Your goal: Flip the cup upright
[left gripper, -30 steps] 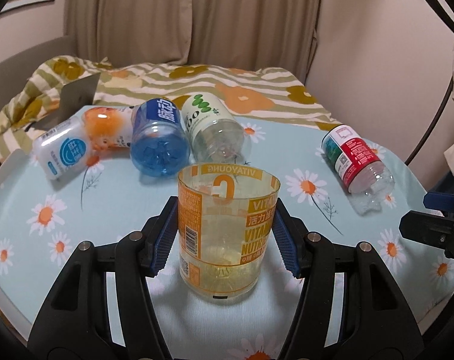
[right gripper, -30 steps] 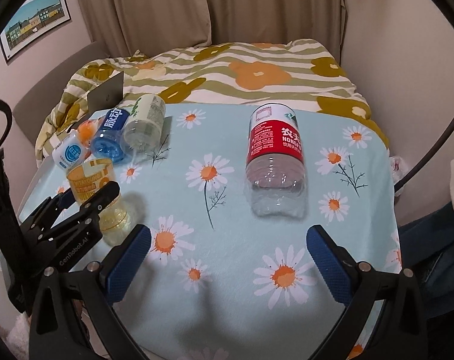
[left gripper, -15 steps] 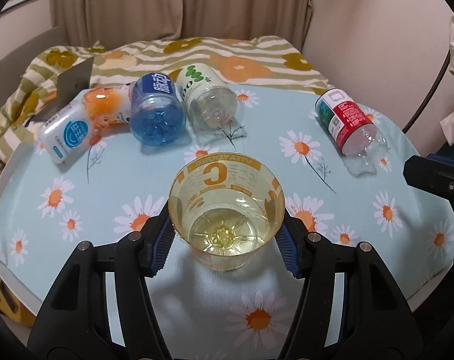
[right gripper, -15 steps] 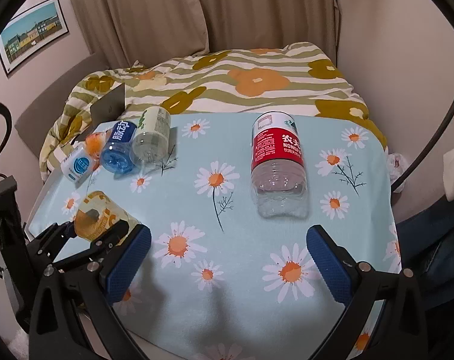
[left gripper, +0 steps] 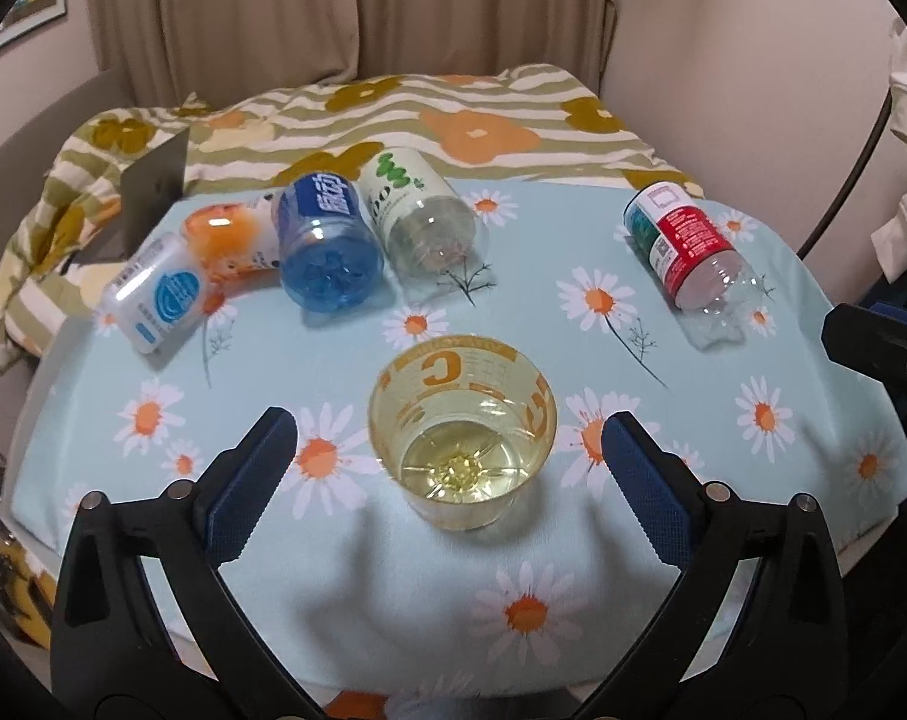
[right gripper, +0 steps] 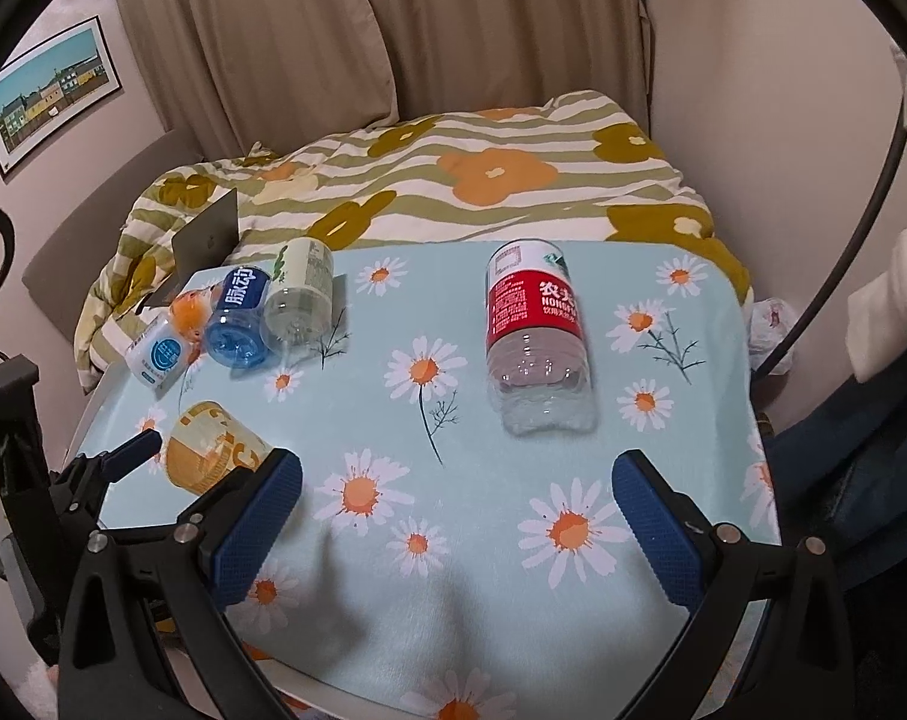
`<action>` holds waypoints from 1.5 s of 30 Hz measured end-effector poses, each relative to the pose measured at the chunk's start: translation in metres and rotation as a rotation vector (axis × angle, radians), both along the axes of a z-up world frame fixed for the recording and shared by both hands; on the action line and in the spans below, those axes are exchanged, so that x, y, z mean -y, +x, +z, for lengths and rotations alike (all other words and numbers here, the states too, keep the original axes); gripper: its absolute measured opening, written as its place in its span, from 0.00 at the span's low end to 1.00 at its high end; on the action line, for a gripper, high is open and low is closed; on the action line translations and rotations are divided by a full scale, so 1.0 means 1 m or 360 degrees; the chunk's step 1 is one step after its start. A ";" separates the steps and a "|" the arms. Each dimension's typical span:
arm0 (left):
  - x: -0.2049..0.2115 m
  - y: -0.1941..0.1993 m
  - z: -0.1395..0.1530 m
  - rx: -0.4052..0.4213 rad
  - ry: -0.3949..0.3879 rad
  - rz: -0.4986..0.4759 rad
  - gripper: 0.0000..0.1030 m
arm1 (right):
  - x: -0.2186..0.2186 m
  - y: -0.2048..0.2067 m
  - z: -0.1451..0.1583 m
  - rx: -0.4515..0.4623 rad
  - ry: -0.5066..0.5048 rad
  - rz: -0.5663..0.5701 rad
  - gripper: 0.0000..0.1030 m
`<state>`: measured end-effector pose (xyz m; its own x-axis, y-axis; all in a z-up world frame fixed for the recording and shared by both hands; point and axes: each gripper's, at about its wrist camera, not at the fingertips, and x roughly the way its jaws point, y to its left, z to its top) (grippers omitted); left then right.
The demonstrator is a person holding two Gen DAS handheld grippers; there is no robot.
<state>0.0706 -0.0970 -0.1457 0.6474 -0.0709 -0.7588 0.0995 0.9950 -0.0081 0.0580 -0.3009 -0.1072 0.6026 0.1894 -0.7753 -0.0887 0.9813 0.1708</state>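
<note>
Daisy-print light-blue cloth covers the worktop [left gripper: 753, 480], with a striped floral quilt [left gripper: 453, 114] and beige curtains [left gripper: 345, 6] beyond its far edge. Left claw [left gripper: 447, 450]: spread wide, blue pads clear of the cup on both sides. The transparent yellow plastic cup with orange lettering [left gripper: 462, 441] stands upright on the cloth between the pads, mouth up, near the worktop's near edge. Right claw [right gripper: 453, 498]: spread wide, holding nothing, over bare cloth at the near right. Far left, four cut bottle cups lie on their sides in a touching row: white with blue emblem [left gripper: 153, 294], orange [left gripper: 225, 234], blue [left gripper: 327, 240], clear with green-white label [left gripper: 420, 219]. Far right, well apart, a clear red-labelled cut bottle [left gripper: 690, 249] lies on its side.
</note>
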 end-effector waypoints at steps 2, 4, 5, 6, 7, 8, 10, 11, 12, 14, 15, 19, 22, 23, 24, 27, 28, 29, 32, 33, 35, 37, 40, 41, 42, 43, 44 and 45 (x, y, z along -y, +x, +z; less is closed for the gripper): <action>-0.003 -0.004 0.013 -0.0017 -0.0009 -0.0022 1.00 | -0.003 -0.004 0.009 0.0007 -0.0031 -0.0013 1.00; -0.007 -0.008 0.028 -0.0028 0.0002 -0.0029 1.00 | -0.006 -0.006 0.016 -0.0001 -0.0056 -0.0024 1.00; -0.009 -0.011 0.036 -0.0037 0.0015 -0.0032 1.00 | -0.009 -0.007 0.022 -0.0017 -0.0071 -0.0031 1.00; -0.011 -0.013 0.042 -0.0045 0.0023 -0.0034 1.00 | -0.011 -0.009 0.026 -0.0025 -0.0083 -0.0037 1.00; -0.014 -0.016 0.051 -0.0055 0.0030 -0.0036 1.00 | -0.012 -0.011 0.030 -0.0029 -0.0097 -0.0042 1.00; -0.018 -0.019 0.060 -0.0065 0.0031 -0.0034 1.00 | -0.016 -0.014 0.037 -0.0032 -0.0130 -0.0045 1.00; -0.027 -0.025 0.074 -0.0085 0.0021 -0.0029 1.00 | -0.021 -0.019 0.045 -0.0032 -0.0172 -0.0052 1.00; -0.031 -0.027 0.079 -0.0095 0.0018 -0.0021 1.00 | -0.024 -0.024 0.052 -0.0034 -0.0193 -0.0057 1.00; -0.037 -0.029 0.086 -0.0115 0.0015 -0.0009 1.00 | -0.027 -0.027 0.056 -0.0033 -0.0210 -0.0065 1.00; -0.049 -0.034 0.097 -0.0165 -0.0010 0.0008 1.00 | -0.032 -0.036 0.067 -0.0021 -0.0246 -0.0097 1.00; -0.054 -0.035 0.101 -0.0178 -0.0021 0.0019 1.00 | -0.034 -0.040 0.071 -0.0026 -0.0252 -0.0113 1.00; -0.073 -0.046 0.116 -0.0183 -0.0017 0.0058 1.00 | -0.044 -0.051 0.082 -0.0054 -0.0227 -0.0115 1.00; -0.082 -0.052 0.120 -0.0163 0.0006 0.0075 1.00 | -0.050 -0.058 0.086 -0.0039 -0.0246 -0.0150 1.00; -0.085 -0.054 0.121 -0.0160 0.0009 0.0077 1.00 | -0.052 -0.060 0.086 -0.0043 -0.0230 -0.0160 1.00; -0.087 -0.055 0.121 -0.0156 0.0006 0.0072 1.00 | -0.053 -0.062 0.085 -0.0047 -0.0220 -0.0166 1.00; -0.090 -0.058 0.122 -0.0140 0.0006 0.0064 1.00 | -0.059 -0.065 0.083 -0.0046 -0.0218 -0.0188 1.00; -0.091 -0.059 0.122 -0.0136 0.0009 0.0062 1.00 | -0.060 -0.067 0.083 -0.0045 -0.0220 -0.0191 1.00; -0.091 -0.060 0.122 -0.0131 0.0011 0.0061 1.00 | -0.061 -0.068 0.083 -0.0045 -0.0222 -0.0195 1.00; -0.092 -0.060 0.124 -0.0121 0.0008 0.0056 1.00 | -0.062 -0.070 0.085 -0.0038 -0.0228 -0.0207 1.00; -0.092 -0.060 0.124 -0.0119 0.0008 0.0056 1.00 | -0.062 -0.070 0.085 -0.0036 -0.0231 -0.0211 1.00; -0.092 -0.060 0.125 -0.0112 0.0009 0.0055 1.00 | -0.062 -0.070 0.086 -0.0032 -0.0232 -0.0215 1.00; -0.093 -0.060 0.125 -0.0110 0.0007 0.0055 1.00 | -0.062 -0.070 0.087 -0.0029 -0.0236 -0.0220 1.00; -0.092 -0.060 0.125 -0.0110 0.0010 0.0056 1.00 | -0.062 -0.069 0.088 -0.0030 -0.0236 -0.0226 1.00; -0.092 -0.060 0.125 -0.0110 0.0010 0.0056 1.00 | -0.062 -0.070 0.088 -0.0030 -0.0238 -0.0225 1.00; -0.093 -0.060 0.125 -0.0109 0.0008 0.0056 1.00 | -0.062 -0.070 0.088 -0.0028 -0.0238 -0.0223 1.00; -0.093 -0.060 0.125 -0.0109 0.0009 0.0056 1.00 | -0.062 -0.070 0.088 -0.0029 -0.0240 -0.0223 1.00; -0.093 -0.060 0.125 -0.0107 0.0010 0.0057 1.00 | -0.062 -0.070 0.088 -0.0028 -0.0238 -0.0223 1.00; -0.093 -0.059 0.126 -0.0107 0.0012 0.0056 1.00 | -0.061 -0.069 0.088 -0.0027 -0.0238 -0.0223 1.00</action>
